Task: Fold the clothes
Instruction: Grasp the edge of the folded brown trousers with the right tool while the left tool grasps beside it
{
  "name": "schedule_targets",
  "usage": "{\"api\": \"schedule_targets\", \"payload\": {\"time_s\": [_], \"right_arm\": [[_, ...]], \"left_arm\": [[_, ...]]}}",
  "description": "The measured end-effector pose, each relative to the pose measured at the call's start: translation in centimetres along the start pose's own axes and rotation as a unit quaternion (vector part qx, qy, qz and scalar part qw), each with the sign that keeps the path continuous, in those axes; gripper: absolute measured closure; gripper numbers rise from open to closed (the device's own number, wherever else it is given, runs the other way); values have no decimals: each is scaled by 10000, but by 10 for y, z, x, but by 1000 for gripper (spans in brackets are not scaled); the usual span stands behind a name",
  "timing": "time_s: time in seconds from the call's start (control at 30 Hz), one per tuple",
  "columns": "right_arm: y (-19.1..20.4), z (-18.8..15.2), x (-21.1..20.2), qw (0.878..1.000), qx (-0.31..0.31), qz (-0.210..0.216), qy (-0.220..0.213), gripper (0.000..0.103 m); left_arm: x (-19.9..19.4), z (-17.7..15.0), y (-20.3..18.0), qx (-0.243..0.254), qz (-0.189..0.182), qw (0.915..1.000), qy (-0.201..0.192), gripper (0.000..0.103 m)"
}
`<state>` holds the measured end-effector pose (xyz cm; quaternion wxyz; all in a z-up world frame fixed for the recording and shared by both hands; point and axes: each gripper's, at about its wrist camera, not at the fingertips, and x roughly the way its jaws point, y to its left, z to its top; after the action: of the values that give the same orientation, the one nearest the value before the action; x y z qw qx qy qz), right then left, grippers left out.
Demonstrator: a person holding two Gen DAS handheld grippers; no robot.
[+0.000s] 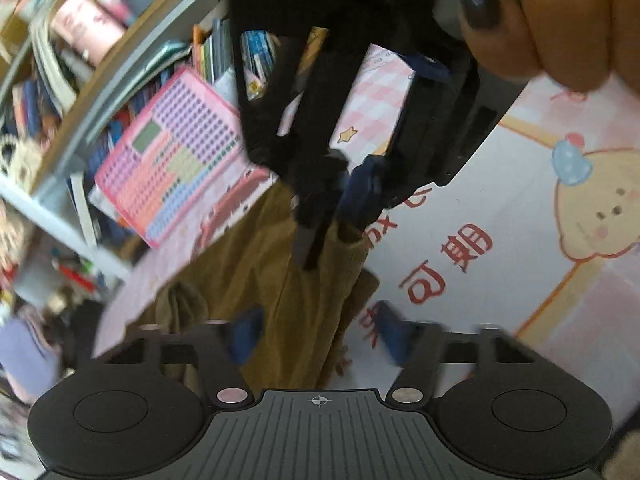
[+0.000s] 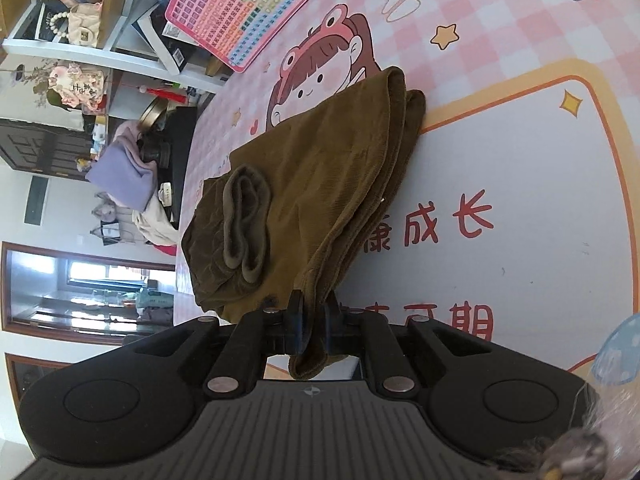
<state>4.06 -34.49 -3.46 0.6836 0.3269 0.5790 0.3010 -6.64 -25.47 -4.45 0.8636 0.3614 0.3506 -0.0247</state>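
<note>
A: Where was the brown garment (image 2: pixel 320 184)?

B: Lying part-folded on the desk (image 2: pixel 520 168), over the cartoon mat, layered edges running toward the far side where the pink toy keyboard (image 2: pixel 256 4) sat.

A: Why was one end lifted?

B: The right gripper (image 2: pixel 314 322) had its jaws closed tight on the near corner, cloth pinched between them, probably to carry that end over for the next fold.

A: And the left gripper (image 1: pixel 316 344)?

B: Blurred. Cloth sat between its blue pads (image 1: pixel 248 334); whether they pressed it, I couldn't tell. Likely there to hold that side.
</note>
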Motion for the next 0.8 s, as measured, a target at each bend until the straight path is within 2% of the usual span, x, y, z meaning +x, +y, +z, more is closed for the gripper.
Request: {"api": "schedule_targets", "payload": {"time_s": [0.07,0.1,0.13,0.17,0.2,0.3,0.43,0.57,0.67,0.7,0.8], "right_arm": [[-2,1,0,10000,14,-78,-24,90],[-4,2,-2,9998,60,-162,-56,79],[-8,3,-4,9996,132,-237,-97,54],[-12,4,-6,9993,222,-258,-154,47],[-17,5,-7,9989,327,-257,-201,46],[-33,12,-4,9968,749,-90,-245,45],[-43,25,6,9932,1120,195,-236,47],[-51,38,12,9896,1375,155,-384,50],[-55,43,11,9878,1481,117,-467,56],[-56,44,10,9872,1510,85,-499,61],[-63,45,2,9852,1578,85,-662,92]], "left_arm": [[3,2,-1,-42,-60,10000,-12,98],[1,2,0,-71,-80,9999,-72,99],[-3,3,2,-147,-96,9998,-136,99],[-6,4,5,-243,-111,9995,-195,99],[-9,4,10,-403,-185,9987,-245,99],[-18,5,23,-819,-442,9950,-365,99],[-29,1,31,-1032,-609,9919,-418,99],[-37,-1,39,-1280,-737,9878,-497,99],[-44,-4,46,-1511,-893,9831,-522,99],[-44,-5,49,-1577,-959,9815,-510,99],[-45,-7,52,-1728,-1166,9769,-460,99]]}}
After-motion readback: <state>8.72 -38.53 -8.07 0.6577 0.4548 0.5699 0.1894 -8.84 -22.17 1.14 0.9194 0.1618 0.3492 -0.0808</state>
